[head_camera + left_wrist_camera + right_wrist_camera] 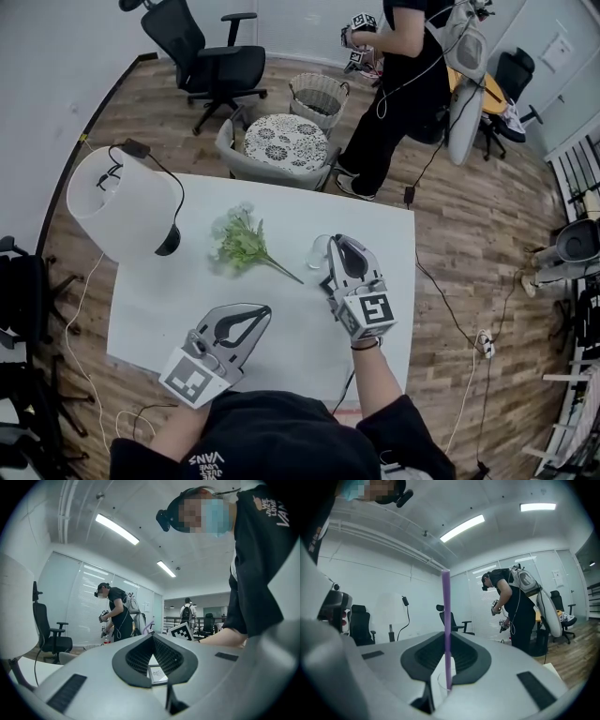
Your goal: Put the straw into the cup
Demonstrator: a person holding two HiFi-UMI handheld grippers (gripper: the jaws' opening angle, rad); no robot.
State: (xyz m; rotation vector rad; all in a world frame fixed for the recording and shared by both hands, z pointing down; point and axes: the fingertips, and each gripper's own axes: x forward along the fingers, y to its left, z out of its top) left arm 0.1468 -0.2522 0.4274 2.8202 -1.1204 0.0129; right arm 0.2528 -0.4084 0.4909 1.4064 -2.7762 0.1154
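1. Right gripper has its jaws drawn narrow and clamped on the straw, which stands upright between the dark ribbed pads and rises well above them
2. Straw: a thin, smooth purple tube, plainly light and likely plastic. It should flex or kink if squeezed hard and could slide in a loose pinch. The hold sits low on its length, which I judge sensible, since a short tail below the pads is easier to steer
3. Directly beneath the jaws stands the cup, clear, round and thin-walled. The straw's lower end falls within its outline, but I cannot tell whether the tip is past the rim. A cup like this looks light enough to tip or skid if the straw catches its edge, so a straight, gentle descent seems called for
4. Under both lies the table, a matte white top that the clear cup barely stands out against
5. Off to the tool's left, apart from the cup, lies a bunch of flowers, soft pale blooms and green leaves on a thin stem pointing toward the cup
6. Nearer the person and further left, the left gripper hangs level over the table, its tips together with nothing between them
7. Beyond the flowers, at the far left corner, a lamp with a broad white shade stands well apart
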